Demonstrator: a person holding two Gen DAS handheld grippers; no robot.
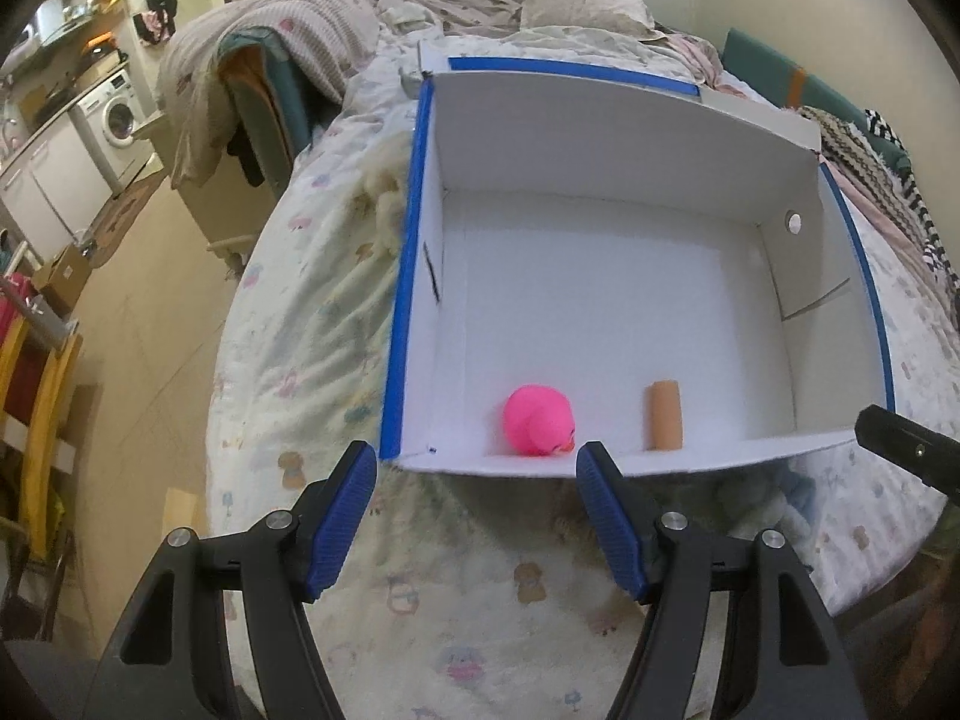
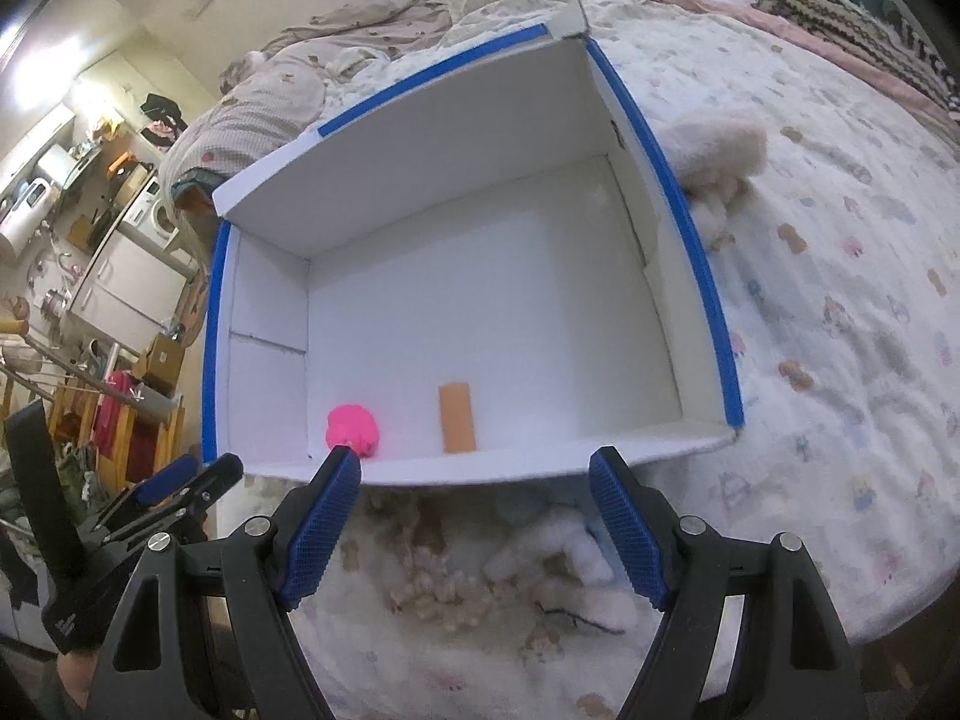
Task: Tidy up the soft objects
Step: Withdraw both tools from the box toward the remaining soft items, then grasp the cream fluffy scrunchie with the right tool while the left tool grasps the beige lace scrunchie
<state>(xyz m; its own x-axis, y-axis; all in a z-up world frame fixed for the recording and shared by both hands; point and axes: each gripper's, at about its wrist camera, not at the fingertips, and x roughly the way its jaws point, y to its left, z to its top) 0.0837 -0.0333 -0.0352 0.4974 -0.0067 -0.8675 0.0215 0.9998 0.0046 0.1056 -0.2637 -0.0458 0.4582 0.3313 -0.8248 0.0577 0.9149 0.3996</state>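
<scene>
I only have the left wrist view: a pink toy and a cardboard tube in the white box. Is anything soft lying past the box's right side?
Observer: Yes, a cream fluffy toy lies on the bedspread close beside the box, at its right outer wall.
Operator: Is the right gripper free?
Observer: The right gripper has its jaws open, with nothing between them.
Operator: Anything near it?
Observer: A white fluffy piece lies before the box's near wall.

bed (image 1: 336,276): patterned sheet | washing machine (image 1: 117,114): far left by white cabinets | floor (image 1: 144,312): beige
</scene>
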